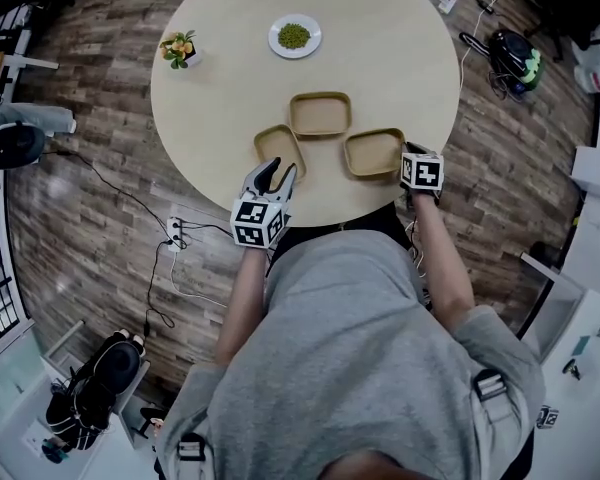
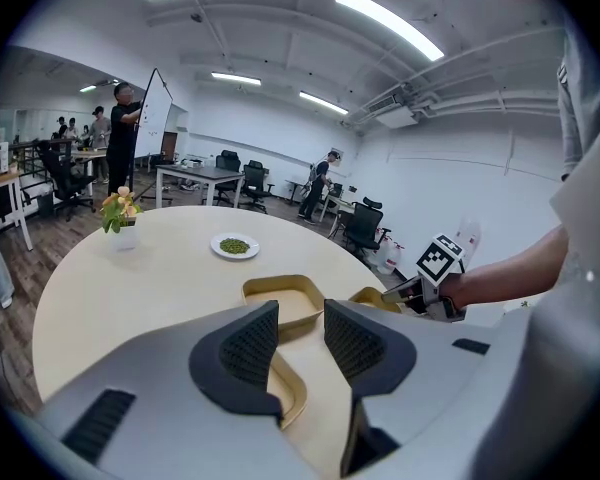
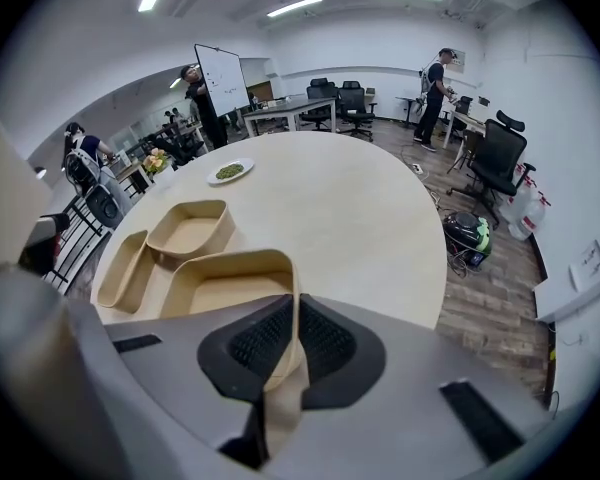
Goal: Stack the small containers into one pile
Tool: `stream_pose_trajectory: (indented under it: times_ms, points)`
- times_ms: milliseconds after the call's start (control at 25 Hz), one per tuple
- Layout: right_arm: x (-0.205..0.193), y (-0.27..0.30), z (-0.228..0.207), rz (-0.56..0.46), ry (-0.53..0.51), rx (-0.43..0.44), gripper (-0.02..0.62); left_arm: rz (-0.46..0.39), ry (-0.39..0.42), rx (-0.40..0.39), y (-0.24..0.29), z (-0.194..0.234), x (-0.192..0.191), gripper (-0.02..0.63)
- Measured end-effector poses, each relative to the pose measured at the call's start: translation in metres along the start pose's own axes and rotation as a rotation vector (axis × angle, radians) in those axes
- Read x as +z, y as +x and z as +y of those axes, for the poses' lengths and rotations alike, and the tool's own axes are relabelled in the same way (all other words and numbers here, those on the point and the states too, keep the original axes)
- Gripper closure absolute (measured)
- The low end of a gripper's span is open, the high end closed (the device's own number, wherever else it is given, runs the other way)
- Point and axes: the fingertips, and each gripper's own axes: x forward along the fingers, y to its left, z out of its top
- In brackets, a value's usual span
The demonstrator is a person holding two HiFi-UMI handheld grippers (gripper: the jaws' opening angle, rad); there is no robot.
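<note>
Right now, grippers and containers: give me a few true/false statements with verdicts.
1. The right gripper has its fingers clamped on a wall of the right container. True.
2. The left gripper is shut on the left container. False: its fingers stand apart with nothing gripped, and that container lies on the table beneath them.
3. The containers are already in one pile. False: the left, right and middle container lie side by side, none inside another.
4. The plate holds something green. True.
</note>
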Motion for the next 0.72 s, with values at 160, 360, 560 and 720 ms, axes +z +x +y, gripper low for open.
stream_pose_trajectory:
  times_ms: [160,360,560,720]
  points:
    - [0.005,-0.01,0.004,-0.009,-0.004,-0.003,0.569,-0.006,-0.004,-0.009,-0.003,0.0,-0.003,0.451]
    - [0.006,-0.02,0.008,-0.015,0.018,0.01,0.571,-0.016,-0.014,-0.008,-0.007,0.003,-0.004,0.451]
    - [0.009,-0.032,0.013,-0.018,0.049,0.031,0.571,-0.031,-0.021,-0.004,-0.01,0.009,-0.001,0.451]
    - [0.011,-0.045,0.014,-0.02,0.083,0.05,0.571,-0.044,-0.029,0.002,-0.011,0.012,0.0,0.451]
